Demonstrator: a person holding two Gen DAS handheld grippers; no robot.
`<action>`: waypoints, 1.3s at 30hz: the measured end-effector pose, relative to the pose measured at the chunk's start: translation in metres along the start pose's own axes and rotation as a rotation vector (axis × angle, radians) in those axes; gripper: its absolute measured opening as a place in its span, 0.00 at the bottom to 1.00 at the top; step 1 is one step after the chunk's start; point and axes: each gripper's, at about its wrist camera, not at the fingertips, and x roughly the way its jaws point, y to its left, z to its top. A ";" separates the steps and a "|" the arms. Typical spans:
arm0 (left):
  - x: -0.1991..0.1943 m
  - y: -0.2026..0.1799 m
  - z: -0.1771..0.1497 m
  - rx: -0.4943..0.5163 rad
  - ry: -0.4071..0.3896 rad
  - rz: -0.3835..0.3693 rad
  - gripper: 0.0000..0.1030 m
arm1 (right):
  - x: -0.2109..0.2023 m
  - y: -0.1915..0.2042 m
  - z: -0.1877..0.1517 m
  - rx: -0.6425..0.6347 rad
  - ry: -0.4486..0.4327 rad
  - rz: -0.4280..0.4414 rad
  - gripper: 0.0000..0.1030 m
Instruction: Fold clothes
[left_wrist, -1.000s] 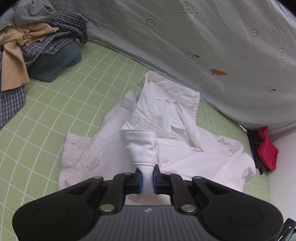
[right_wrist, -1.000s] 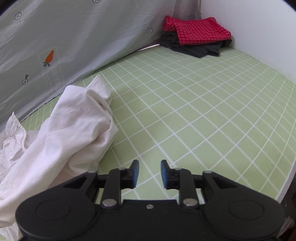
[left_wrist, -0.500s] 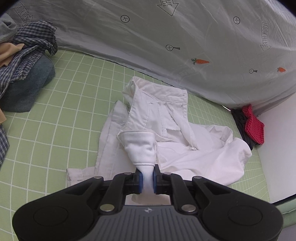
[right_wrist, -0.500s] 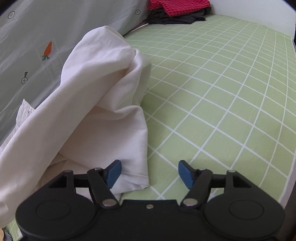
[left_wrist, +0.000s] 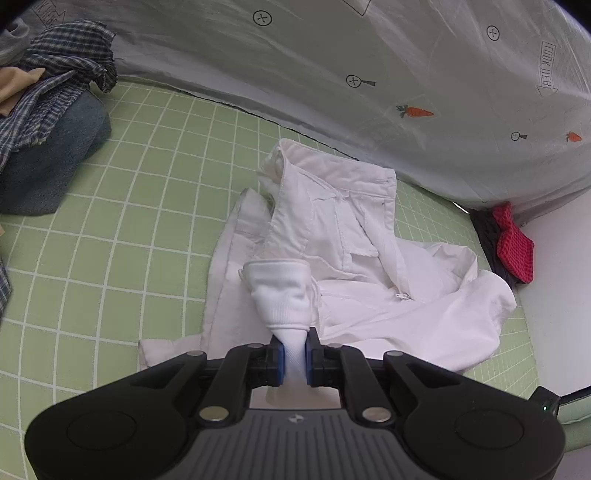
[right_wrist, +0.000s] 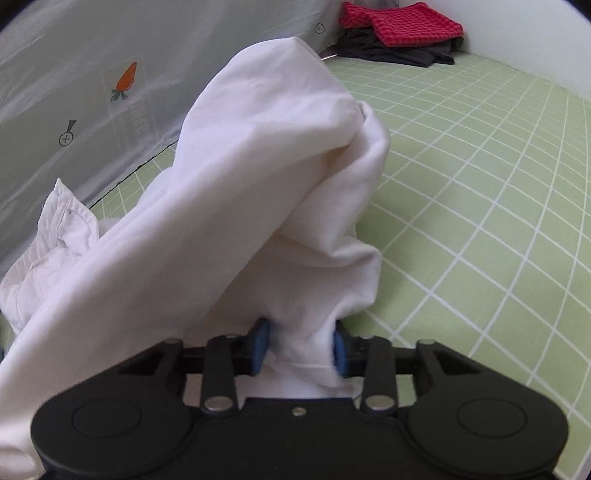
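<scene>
A crumpled white jacket lies on the green grid mat below the grey sheet. My left gripper is shut on its ribbed cuff, and the sleeve rises from the heap toward the camera. In the right wrist view the same white jacket fills the left and middle as a tall bunched fold. My right gripper is shut on the lower edge of that fold, with cloth packed between both blue pads. The rest of the hem is hidden under the gripper body.
A pile of checked, tan and blue clothes sits at the far left. Folded red checked cloth on dark cloth lies in the far corner by the white wall. The grey carrot-print sheet bounds the back. Bare mat stretches to the right.
My right gripper moved in onto the jacket's right fold and narrowed from wide open to gripping the cloth. The left gripper kept hold of the cuff and pulled back slightly.
</scene>
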 end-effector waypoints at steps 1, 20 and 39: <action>0.000 -0.001 -0.001 -0.010 -0.006 0.010 0.11 | 0.001 -0.002 0.002 -0.006 0.003 0.006 0.19; 0.001 -0.087 -0.065 -0.379 -0.202 0.093 0.11 | -0.037 -0.096 0.178 -0.313 -0.245 0.063 0.06; 0.026 -0.106 -0.097 -0.468 -0.139 0.188 0.10 | 0.005 -0.154 0.175 -0.221 -0.005 0.069 0.77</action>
